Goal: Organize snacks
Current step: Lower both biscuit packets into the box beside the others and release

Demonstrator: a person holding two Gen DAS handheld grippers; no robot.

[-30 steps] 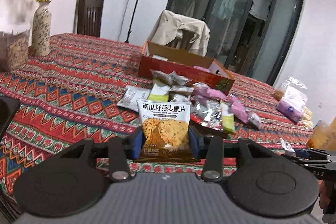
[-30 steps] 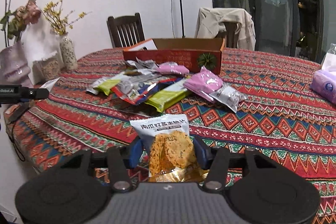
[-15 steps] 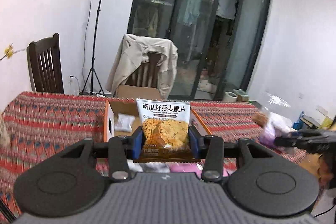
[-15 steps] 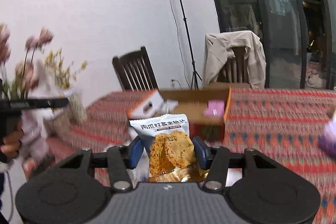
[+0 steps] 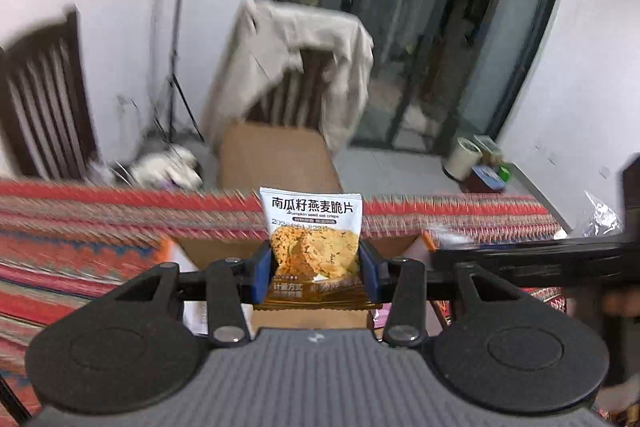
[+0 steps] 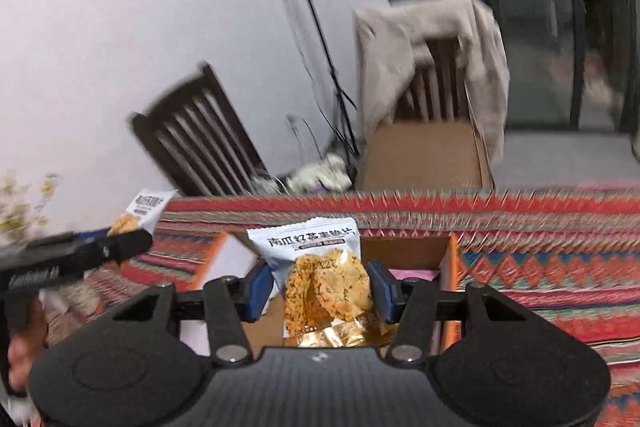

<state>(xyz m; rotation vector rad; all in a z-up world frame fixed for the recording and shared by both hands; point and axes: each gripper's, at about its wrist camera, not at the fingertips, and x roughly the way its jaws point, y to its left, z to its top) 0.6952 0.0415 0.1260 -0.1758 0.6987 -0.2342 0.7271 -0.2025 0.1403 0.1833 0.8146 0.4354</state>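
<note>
White-and-gold foil crisp packet (image 5: 314, 243) sits upright, clamped at its sides by the left gripper (image 5: 316, 273); a twin packet (image 6: 320, 275) is pinched the same way in the right gripper (image 6: 318, 287). Both hang over the open cardboard box (image 6: 448, 255) on the patterned tablecloth (image 6: 540, 259). To do this well: get each pkt fully inside the walls, lower close to the box floor, then let go w/o flinging. Keep the grippers apart so they don't bump.
</note>
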